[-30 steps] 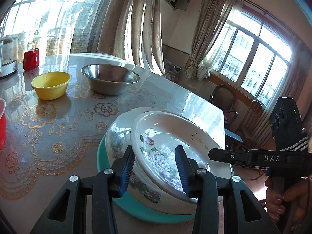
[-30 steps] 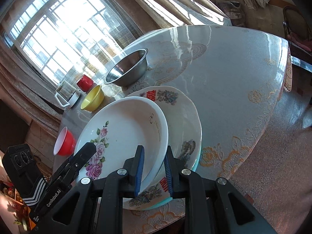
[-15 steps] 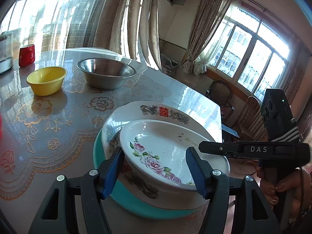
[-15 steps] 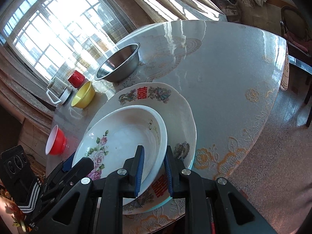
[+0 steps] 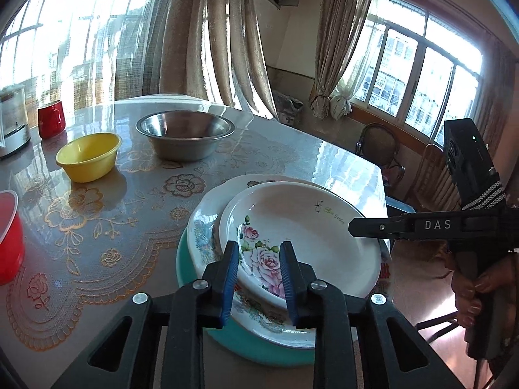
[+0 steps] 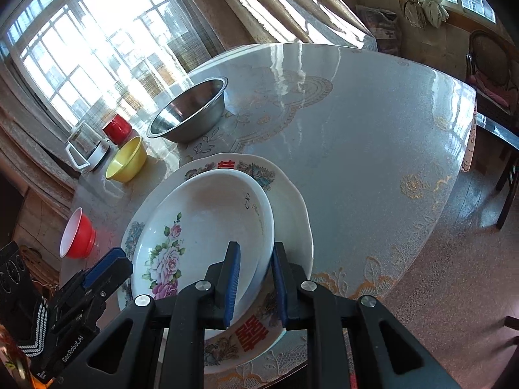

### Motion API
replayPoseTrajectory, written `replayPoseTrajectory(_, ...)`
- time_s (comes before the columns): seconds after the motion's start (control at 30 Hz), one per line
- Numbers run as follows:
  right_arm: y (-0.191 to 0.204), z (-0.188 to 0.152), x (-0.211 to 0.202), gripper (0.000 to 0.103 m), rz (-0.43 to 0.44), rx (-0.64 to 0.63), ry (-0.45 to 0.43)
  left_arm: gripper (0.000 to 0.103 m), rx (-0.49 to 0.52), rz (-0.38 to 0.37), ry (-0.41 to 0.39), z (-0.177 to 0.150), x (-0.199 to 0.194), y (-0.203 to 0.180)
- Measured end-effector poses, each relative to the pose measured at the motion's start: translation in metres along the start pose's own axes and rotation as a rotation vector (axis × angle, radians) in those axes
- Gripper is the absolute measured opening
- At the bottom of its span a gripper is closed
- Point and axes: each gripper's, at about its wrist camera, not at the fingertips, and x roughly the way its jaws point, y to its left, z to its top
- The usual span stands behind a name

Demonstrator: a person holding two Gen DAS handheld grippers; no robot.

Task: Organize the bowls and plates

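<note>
A white bowl with pink roses sits on a larger patterned white plate, which lies on a teal plate. My left gripper has its blue pads on either side of the bowl's near rim, with gaps showing. My right gripper straddles the bowl's opposite rim with the jaws slightly apart. A steel bowl, a yellow bowl and a red bowl stand apart on the table.
A red mug and a glass kettle stand at the far left. The table edge drops off to the right, with chairs beyond. Curtains and windows lie behind.
The rose bowl came down from a tilt and now rests flat on the patterned plate. My left gripper narrowed around its rim and my right gripper's jaws widened slightly.
</note>
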Motion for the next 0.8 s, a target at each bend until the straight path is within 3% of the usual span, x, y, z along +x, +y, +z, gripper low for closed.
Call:
replayPoseTrajectory(0.1,0.003,-0.002,0.000,0.020,-0.012,-0.024,-0.011,0.034,-0.032,-0.012,-0.041,0.002,-0.008,0.007)
replayPoseTrajectory(0.17,0.006,-0.003,0.000,0.022,-0.028,-0.036,-0.017,0.051,-0.071,-0.002,-0.082,0.005,-0.016,0.015)
replayPoseTrajectory(0.3,0.010,-0.002,0.001,0.022,-0.055,-0.068,-0.023,0.055,-0.142,0.046,-0.153,0.009,-0.029,0.034)
replayPoseTrajectory(0.47,0.023,-0.005,0.000,0.028,-0.108,-0.167,-0.012,0.072,-0.298,0.177,-0.213,0.009,-0.038,0.069)
replayPoseTrajectory(0.6,0.030,-0.008,-0.004,0.029,-0.163,-0.226,-0.038,0.079,-0.392,0.246,-0.235,0.003,-0.042,0.089)
replayPoseTrajectory(0.8,0.023,-0.007,-0.008,0.029,-0.122,-0.172,-0.036,0.086,-0.392,0.290,-0.221,0.000,-0.038,0.091)
